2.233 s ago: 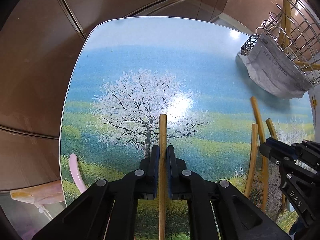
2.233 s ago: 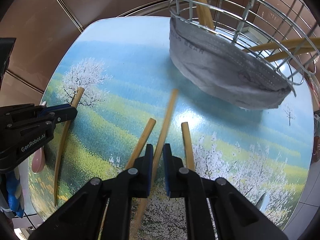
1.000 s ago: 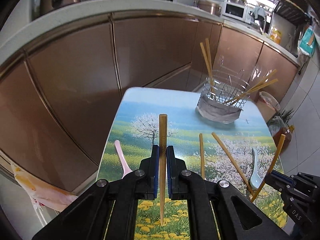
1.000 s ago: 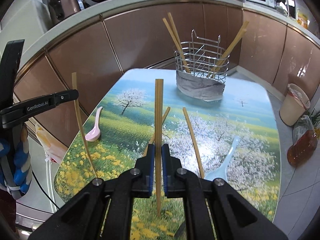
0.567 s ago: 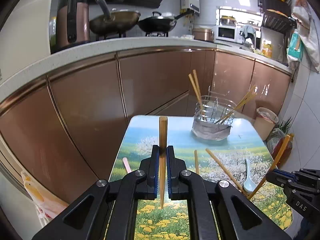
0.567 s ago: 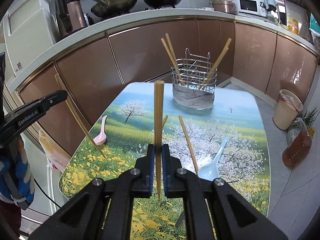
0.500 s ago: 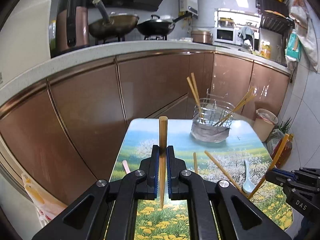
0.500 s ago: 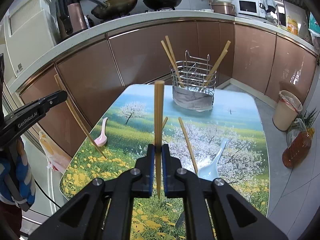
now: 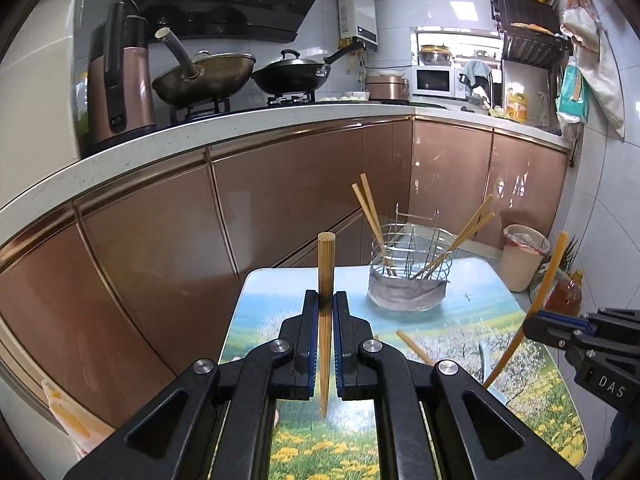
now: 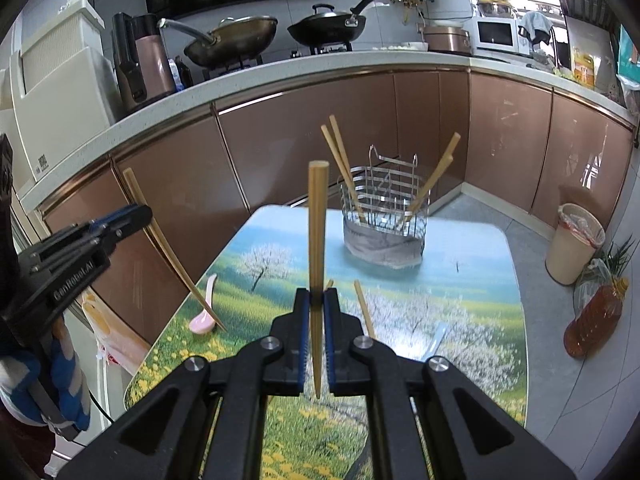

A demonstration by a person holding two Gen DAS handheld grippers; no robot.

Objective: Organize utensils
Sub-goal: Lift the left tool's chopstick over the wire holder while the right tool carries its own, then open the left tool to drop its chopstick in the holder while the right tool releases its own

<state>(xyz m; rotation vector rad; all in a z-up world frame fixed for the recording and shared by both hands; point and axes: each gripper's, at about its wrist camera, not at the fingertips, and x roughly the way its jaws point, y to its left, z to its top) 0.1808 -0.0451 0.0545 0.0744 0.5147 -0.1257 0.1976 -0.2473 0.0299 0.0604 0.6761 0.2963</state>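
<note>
My left gripper (image 9: 327, 304) is shut on a wooden chopstick (image 9: 325, 272) that stands upright between its pads, high above the table. My right gripper (image 10: 317, 300) is shut on another wooden chopstick (image 10: 317, 232), also upright. Each gripper shows in the other's view: the right gripper (image 9: 538, 326) at the right edge with its chopstick (image 9: 544, 284), the left gripper (image 10: 138, 216) at the left with its chopstick (image 10: 168, 248). A wire utensil basket (image 10: 384, 208) with several chopsticks stands at the table's far end, beyond both grippers. A loose chopstick (image 10: 364, 310) lies on the table.
The table (image 10: 480, 280) has a printed meadow picture. A pink spoon (image 10: 204, 312) lies near its left edge, a pale blue spoon (image 10: 436, 340) toward the right. Brown cabinets (image 9: 280, 184) stand behind. A bin (image 10: 576, 240) and an oil bottle (image 10: 596, 316) sit on the floor at right.
Both grippers have risen and tilted up with their chopsticks lifted off the table; the table and basket now look smaller and lower, and the kitchen counter has come into view.
</note>
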